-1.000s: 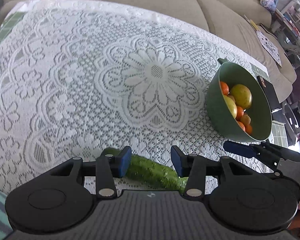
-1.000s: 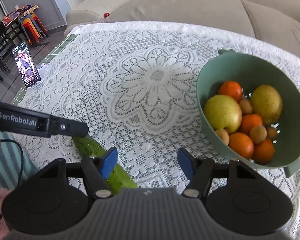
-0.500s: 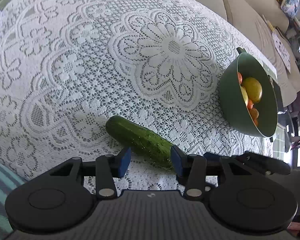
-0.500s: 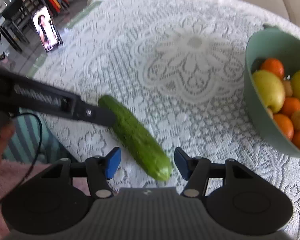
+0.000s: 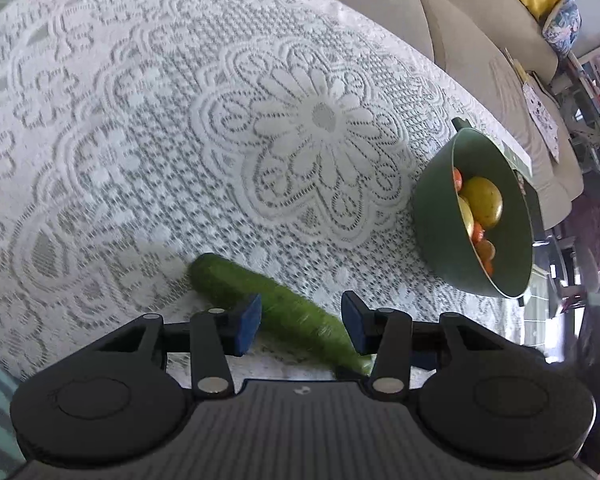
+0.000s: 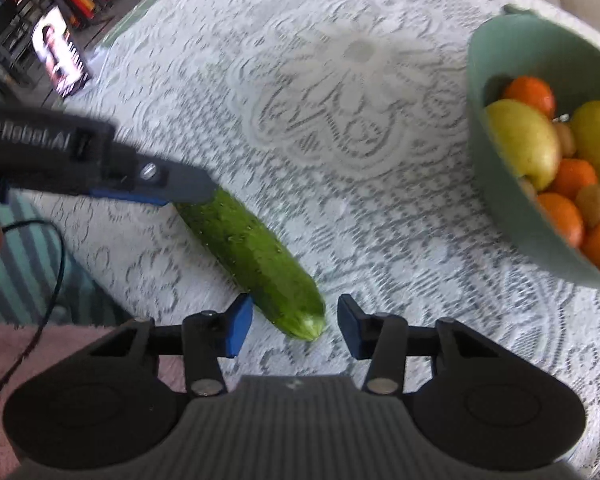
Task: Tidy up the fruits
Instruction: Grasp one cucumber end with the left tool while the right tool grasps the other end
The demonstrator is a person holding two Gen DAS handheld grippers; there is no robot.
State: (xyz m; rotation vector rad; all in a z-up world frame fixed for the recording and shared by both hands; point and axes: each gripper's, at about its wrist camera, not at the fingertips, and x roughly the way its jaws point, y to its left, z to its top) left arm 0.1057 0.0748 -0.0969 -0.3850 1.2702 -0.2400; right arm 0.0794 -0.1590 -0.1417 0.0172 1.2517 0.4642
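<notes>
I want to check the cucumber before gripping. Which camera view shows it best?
The right wrist view: the cucumber lies nearly whole and fairly sharp. In the left wrist view the cucumber is blurred, its near end hidden.

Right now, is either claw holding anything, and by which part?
Nothing is gripped. The right claw, just closing, brackets the cucumber at its near tip with gaps showing. The left claw straddles its other end, pads apart.
</notes>
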